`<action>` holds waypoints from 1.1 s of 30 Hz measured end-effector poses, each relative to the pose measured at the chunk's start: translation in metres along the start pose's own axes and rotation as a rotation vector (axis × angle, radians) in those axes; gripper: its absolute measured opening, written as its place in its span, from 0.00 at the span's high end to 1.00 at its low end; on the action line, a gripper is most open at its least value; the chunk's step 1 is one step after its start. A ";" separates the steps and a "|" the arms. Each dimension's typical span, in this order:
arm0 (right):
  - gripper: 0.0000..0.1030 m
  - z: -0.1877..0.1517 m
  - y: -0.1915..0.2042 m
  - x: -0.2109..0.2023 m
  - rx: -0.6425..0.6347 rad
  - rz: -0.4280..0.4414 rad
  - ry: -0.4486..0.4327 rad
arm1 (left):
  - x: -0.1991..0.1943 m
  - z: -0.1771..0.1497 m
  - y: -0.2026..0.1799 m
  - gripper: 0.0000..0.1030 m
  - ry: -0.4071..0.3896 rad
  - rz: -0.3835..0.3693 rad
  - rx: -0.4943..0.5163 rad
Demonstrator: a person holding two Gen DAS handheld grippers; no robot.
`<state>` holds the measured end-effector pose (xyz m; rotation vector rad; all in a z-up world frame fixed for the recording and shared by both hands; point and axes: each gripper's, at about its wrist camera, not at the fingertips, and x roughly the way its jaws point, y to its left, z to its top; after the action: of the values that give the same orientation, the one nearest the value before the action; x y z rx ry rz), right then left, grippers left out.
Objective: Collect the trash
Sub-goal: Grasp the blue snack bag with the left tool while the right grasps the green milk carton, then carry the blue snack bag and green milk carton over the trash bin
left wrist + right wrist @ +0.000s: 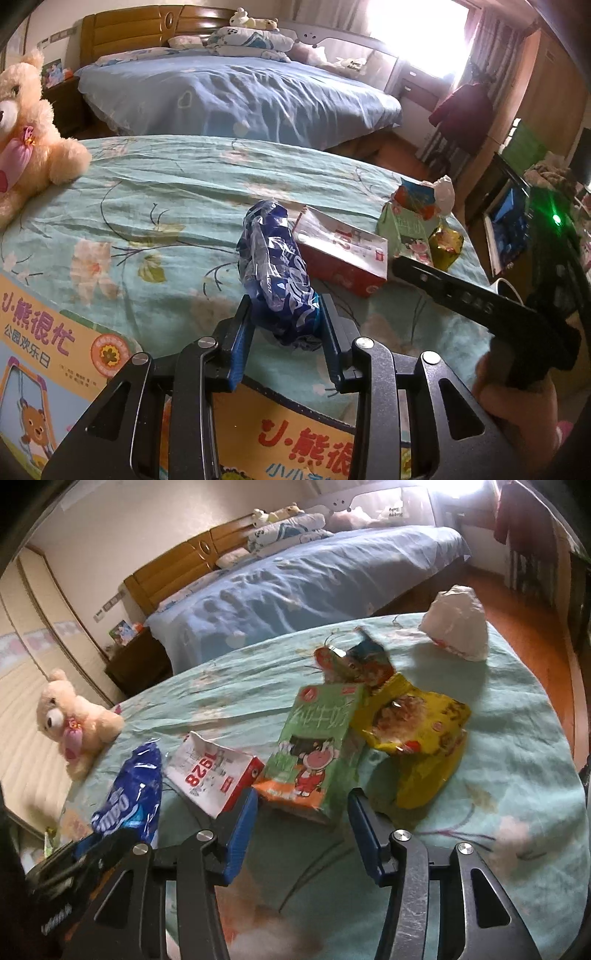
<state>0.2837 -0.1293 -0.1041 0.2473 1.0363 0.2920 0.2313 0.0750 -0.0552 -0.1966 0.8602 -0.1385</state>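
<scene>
My left gripper (286, 314) is clamped on the crinkly blue wrapper (275, 269); right gripper (303, 827) hangs released just short of the green milk carton (314, 753), beside the red "1928" box (212, 775) on the surface (517, 738).

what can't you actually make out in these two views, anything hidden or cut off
- Left wrist view: the lower end of the blue wrapper, hidden between the left gripper fingers.
- Left wrist view: the picture book, cut off by the frame edge and gripper body.
- Right wrist view: the green milk carton hides the base of the torn packet behind it.
- Left wrist view: the window, blown out by glare.
</scene>
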 end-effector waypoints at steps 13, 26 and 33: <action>0.49 0.000 -0.005 -0.002 0.019 -0.028 -0.033 | -0.006 -0.006 -0.006 0.68 -0.002 -0.017 0.010; 0.50 -0.053 -0.020 -0.069 0.002 0.081 -0.050 | -0.029 -0.032 -0.045 0.68 -0.011 -0.105 0.037; 0.50 -0.072 -0.052 -0.107 0.040 0.074 -0.081 | -0.029 -0.047 -0.082 0.68 0.016 -0.161 0.081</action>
<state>0.1761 -0.2112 -0.0712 0.3319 0.9548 0.3255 0.1732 -0.0041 -0.0452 -0.1887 0.8523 -0.3251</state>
